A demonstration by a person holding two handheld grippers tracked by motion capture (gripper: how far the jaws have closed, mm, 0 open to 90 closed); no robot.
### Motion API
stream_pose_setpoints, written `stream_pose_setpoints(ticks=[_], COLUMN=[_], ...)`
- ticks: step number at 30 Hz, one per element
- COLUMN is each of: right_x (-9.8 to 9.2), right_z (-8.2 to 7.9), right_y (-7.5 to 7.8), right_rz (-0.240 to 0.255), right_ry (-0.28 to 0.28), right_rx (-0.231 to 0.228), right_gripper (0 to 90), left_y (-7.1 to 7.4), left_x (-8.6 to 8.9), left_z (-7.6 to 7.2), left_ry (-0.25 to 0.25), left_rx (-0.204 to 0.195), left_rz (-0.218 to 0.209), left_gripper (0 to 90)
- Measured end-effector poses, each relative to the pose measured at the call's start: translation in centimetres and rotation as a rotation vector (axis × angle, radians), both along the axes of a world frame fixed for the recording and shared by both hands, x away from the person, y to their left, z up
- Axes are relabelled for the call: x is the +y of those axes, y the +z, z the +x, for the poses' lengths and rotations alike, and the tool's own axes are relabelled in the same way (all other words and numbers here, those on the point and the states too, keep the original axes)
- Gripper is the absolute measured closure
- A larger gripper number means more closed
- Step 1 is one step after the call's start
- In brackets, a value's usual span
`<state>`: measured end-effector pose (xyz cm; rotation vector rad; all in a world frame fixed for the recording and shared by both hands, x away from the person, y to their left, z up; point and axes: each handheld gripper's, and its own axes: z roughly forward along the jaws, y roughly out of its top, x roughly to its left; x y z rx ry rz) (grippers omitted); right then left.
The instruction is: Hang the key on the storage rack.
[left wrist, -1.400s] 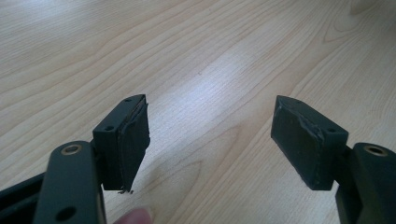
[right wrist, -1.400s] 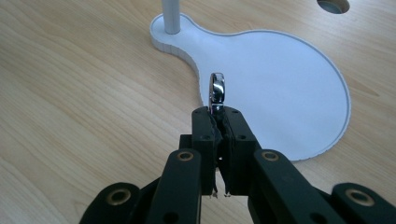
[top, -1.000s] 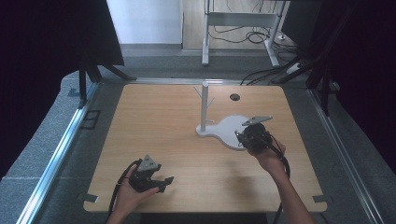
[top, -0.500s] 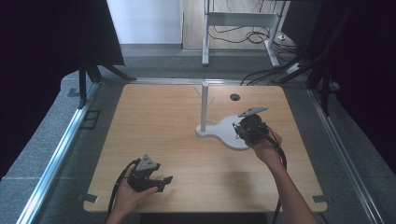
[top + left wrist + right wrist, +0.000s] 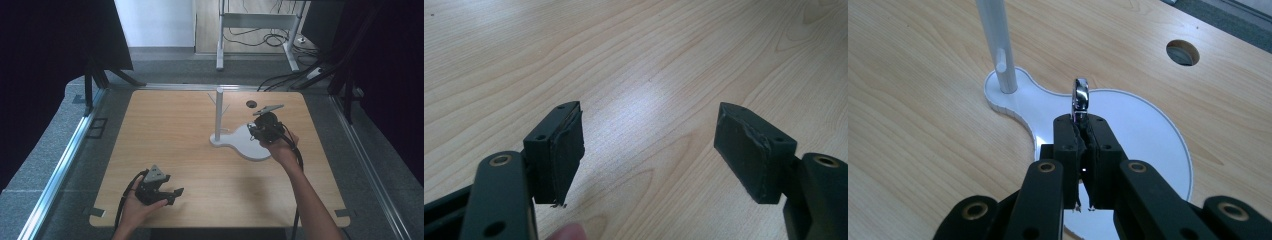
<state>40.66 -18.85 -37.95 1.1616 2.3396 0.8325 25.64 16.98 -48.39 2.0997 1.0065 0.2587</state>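
High view. My left gripper [image 5: 172,192] rests low at the near left of the wooden counter [image 5: 165,130], held in my left hand [image 5: 135,210], its fingers spread wide and pointing to the right across bare wood. My right gripper [image 5: 251,131] sits at the far right, held in my right hand [image 5: 281,150] above the white stand base [image 5: 250,147]. The stand's upright post [image 5: 218,112] rises from the narrow end of that base, to the left of my right gripper. A dark round hole [image 5: 251,104] is set in the counter beyond the base. From this view the object between my right fingers is too small to make out.

Left gripper view. My left fingers [image 5: 559,150] stand wide apart with nothing between them. Bare wood grain of the counter lies below and ahead. A fingertip of my hand shows at the bottom edge.

Right gripper view. My right fingers [image 5: 1068,150] are pressed close together and clamp a small shiny metal ring [image 5: 1080,97], which stands upright on edge and projects from the fingertips. The ring is held above the wide round part of the white stand base [image 5: 1148,130]. The post [image 5: 995,45] stands ahead and to the left, apart from the ring, with a small peg [image 5: 1001,65] on its side. The hole in the counter [image 5: 1182,52] lies ahead to the right, beyond the base.
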Motion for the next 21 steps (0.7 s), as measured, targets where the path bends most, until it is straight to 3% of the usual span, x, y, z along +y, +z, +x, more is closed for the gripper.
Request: stream_pose_setpoints(ticks=[6, 21], right_x=[0.6, 1.8], right_z=[0.6, 1.5], right_y=[0.3, 0.3], right_rz=[-0.027, -0.038], right_ry=[0.004, 0.012], right_rx=[0.001, -0.016], right_gripper=[84.8, 84.8], left_y=[-0.1, -0.1], left_x=[0.1, 0.2], left_z=[0.1, 0.1], left_ry=[0.003, 0.004], left_rx=[0.002, 0.0], left_rz=[0.001, 0.001], left_gripper=[28.4, 28.4])
